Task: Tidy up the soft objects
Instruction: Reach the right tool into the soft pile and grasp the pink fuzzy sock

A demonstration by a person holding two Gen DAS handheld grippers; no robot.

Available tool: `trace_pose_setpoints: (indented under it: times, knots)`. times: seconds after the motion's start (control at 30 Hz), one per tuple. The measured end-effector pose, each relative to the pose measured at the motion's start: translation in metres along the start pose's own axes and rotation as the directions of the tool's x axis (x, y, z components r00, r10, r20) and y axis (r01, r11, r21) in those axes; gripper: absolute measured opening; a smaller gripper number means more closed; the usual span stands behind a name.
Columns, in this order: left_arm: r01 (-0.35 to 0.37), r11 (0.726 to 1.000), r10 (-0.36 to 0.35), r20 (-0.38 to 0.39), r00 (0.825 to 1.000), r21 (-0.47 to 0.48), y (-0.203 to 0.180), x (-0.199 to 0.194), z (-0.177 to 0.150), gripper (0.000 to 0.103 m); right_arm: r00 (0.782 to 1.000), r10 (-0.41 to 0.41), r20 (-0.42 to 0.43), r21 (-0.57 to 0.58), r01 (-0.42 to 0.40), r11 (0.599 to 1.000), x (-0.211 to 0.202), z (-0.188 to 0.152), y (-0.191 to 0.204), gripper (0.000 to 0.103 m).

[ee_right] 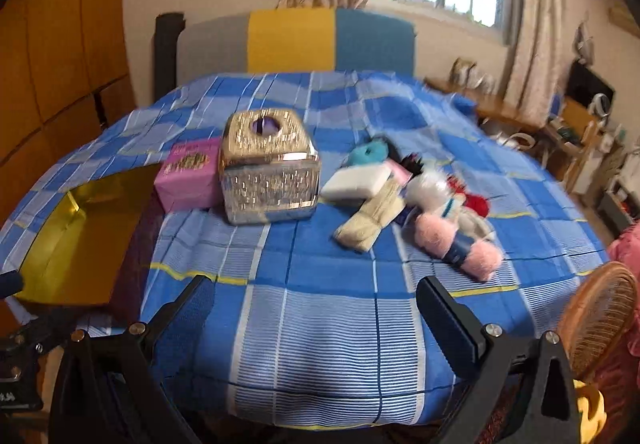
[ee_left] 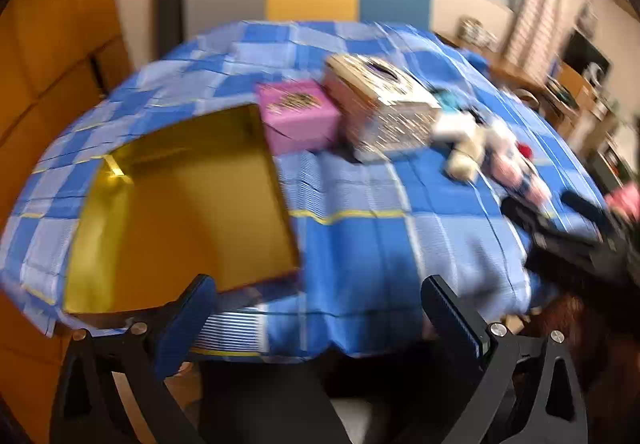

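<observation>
A heap of soft things lies at the right of the blue checked tablecloth (ee_right: 320, 284): a white sponge (ee_right: 356, 182), a cream cloth roll (ee_right: 372, 220), a pink yarn skein (ee_right: 456, 244), a teal piece (ee_right: 366, 154) and red yarn (ee_right: 478, 204). The same heap (ee_left: 480, 148) shows blurred in the left wrist view. An open gold box (ee_left: 180, 212) (ee_right: 76, 240) sits at the table's left. My left gripper (ee_left: 320, 316) is open over the near edge beside the box. My right gripper (ee_right: 316, 320) is open, short of the heap, empty.
A pink box (ee_right: 188, 180) (ee_left: 298, 118) and a shiny silver tissue box (ee_right: 270, 172) (ee_left: 380, 108) stand mid-table. Behind is a grey, yellow and blue chair back (ee_right: 292, 40). A wicker fan (ee_right: 600, 320) is at the right edge. Shelves clutter the right.
</observation>
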State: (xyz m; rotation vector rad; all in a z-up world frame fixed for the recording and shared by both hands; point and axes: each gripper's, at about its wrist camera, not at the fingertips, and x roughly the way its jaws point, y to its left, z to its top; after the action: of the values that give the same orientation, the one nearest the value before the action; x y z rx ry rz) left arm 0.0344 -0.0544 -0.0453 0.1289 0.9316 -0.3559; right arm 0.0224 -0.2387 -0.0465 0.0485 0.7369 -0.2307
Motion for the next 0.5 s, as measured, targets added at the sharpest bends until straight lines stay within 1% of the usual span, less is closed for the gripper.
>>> trace_pose_setpoints:
  times: [0.07,0.1,0.17,0.2,0.27,0.3,0.37,0.4,0.43,0.47,0.5]
  knots:
    - [0.024,0.999,-0.023,-0.039,0.999,0.030,-0.009,0.010,0.000,0.103,1.000,-0.025,-0.014,-0.010,0.024,1.000,0.009,0.001,-0.012,0.103]
    - [0.055,0.998,-0.052,-0.080,0.995,0.040,-0.015,0.017,0.001,0.103,0.999,-0.036,-0.016,-0.004,0.036,0.999,0.013,0.004,-0.024,0.103]
    - [0.105,0.994,-0.100,-0.127,0.987,0.036,-0.022,0.025,0.001,0.103,0.998,-0.057,-0.018,0.005,0.057,0.998,0.021,0.010,-0.045,0.102]
    - [0.131,0.991,-0.124,-0.146,0.982,0.038,-0.028,0.031,0.001,0.102,0.996,-0.084,-0.032,-0.002,0.084,0.996,0.027,0.016,-0.056,0.101]
    - [0.148,0.987,-0.139,-0.146,0.980,0.056,-0.038,0.034,0.001,0.102,0.989,-0.136,-0.059,-0.025,0.135,0.991,0.039,0.025,-0.075,0.098]
    - [0.158,0.985,-0.145,-0.158,0.977,0.070,-0.044,0.038,0.001,0.102,0.982,-0.163,-0.096,-0.051,0.158,0.986,0.051,0.032,-0.087,0.094]
    - [0.162,0.983,-0.142,-0.211,0.967,0.082,-0.049,0.045,0.003,0.102,0.967,-0.164,-0.195,-0.072,0.153,0.986,0.078,0.043,-0.108,0.086]
    - [0.168,0.983,-0.145,-0.236,0.961,0.079,-0.052,0.050,0.004,0.102,0.957,-0.159,-0.242,-0.082,0.143,0.986,0.091,0.047,-0.118,0.084]
    - [0.187,0.980,-0.165,-0.251,0.954,0.063,-0.053,0.053,0.005,0.102,0.945,-0.153,-0.291,-0.093,0.131,0.987,0.103,0.051,-0.126,0.082]
    - [0.205,0.978,-0.186,-0.256,0.949,0.049,-0.053,0.055,0.005,0.102,0.930,-0.163,-0.330,-0.108,0.135,0.985,0.113,0.054,-0.132,0.079]
    - [0.242,0.970,-0.228,-0.257,0.939,0.022,-0.053,0.056,0.007,0.102,0.912,-0.188,-0.364,-0.142,0.145,0.979,0.124,0.058,-0.138,0.079]
